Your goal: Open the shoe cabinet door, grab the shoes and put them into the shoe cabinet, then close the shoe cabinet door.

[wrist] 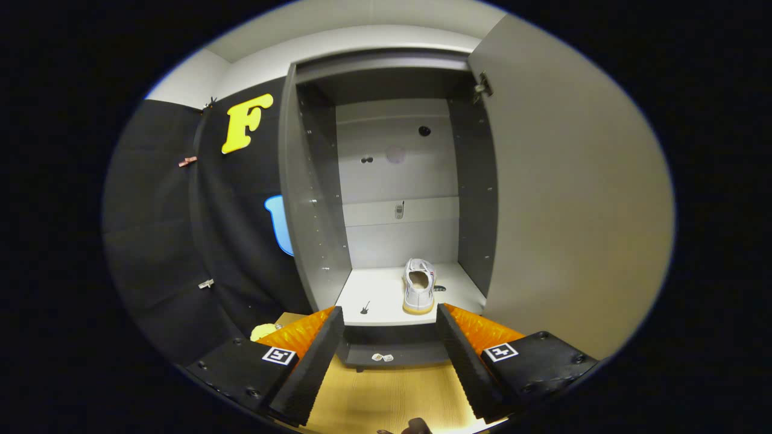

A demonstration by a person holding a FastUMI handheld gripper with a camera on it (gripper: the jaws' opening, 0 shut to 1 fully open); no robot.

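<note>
The grey shoe cabinet (313,199) stands straight ahead with its door (573,199) swung wide open to the right. A white shoe (418,286) with a tan sole sits on the cabinet's bottom shelf (374,295), heel toward me, right of the shelf's middle. My gripper (391,328) is open, with nothing between its fingers. It hovers in front of the cabinet's base, and the shoe lies beyond the fingertips, nearer the right finger (461,355) than the left finger (313,355).
A wooden floor (386,398) runs under the fingers up to the cabinet's dark plinth (392,352). The black cloth wall (181,241) closes off the left side. A small yellow object (263,331) lies on the floor by the left finger.
</note>
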